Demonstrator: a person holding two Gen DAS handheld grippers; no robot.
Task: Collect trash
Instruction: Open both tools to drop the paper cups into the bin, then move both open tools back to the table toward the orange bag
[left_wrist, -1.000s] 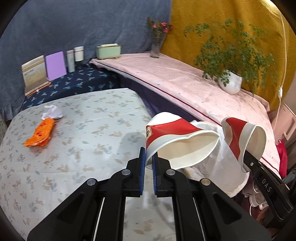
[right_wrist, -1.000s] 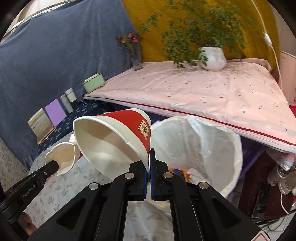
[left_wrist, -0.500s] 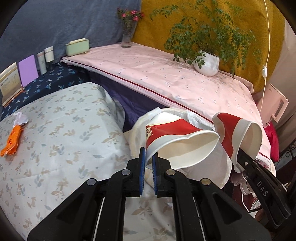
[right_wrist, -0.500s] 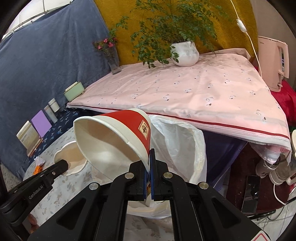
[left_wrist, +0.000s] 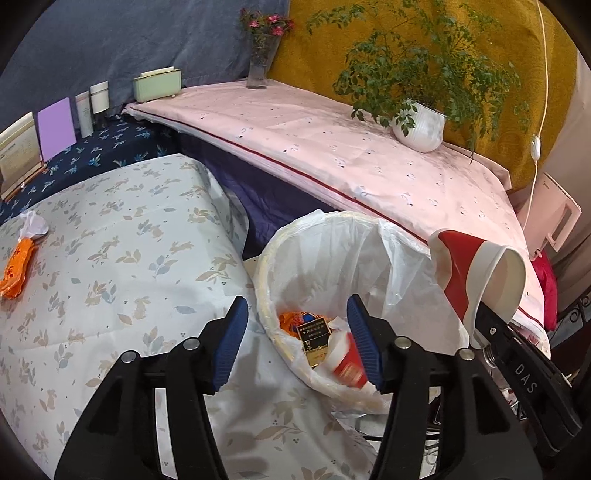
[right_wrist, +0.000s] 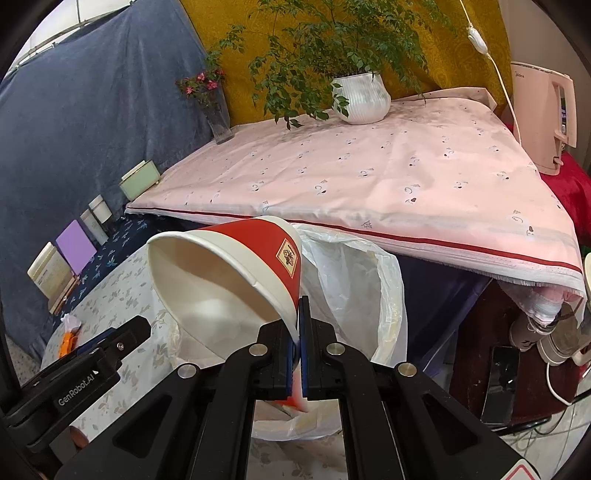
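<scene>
Over the bin (left_wrist: 369, 251), your left gripper (left_wrist: 297, 343) hangs with its jaws spread wide and nothing between them; a red-and-white cup (left_wrist: 345, 363) lies inside the liner just below, beside other rubbish. Your right gripper (right_wrist: 298, 347) is clenched on the wall of the second paper cup (right_wrist: 236, 266), which is tipped on its side, its long axis running from the jaws up and to your left, mouth facing the left gripper. From the left view that cup (left_wrist: 476, 273) sits at the bin's right rim, so your right hand looks nearer; letting go probably needs a short shift left over the opening. An orange wrapper (left_wrist: 16, 267) remains well apart on the table (left_wrist: 122, 258).
</scene>
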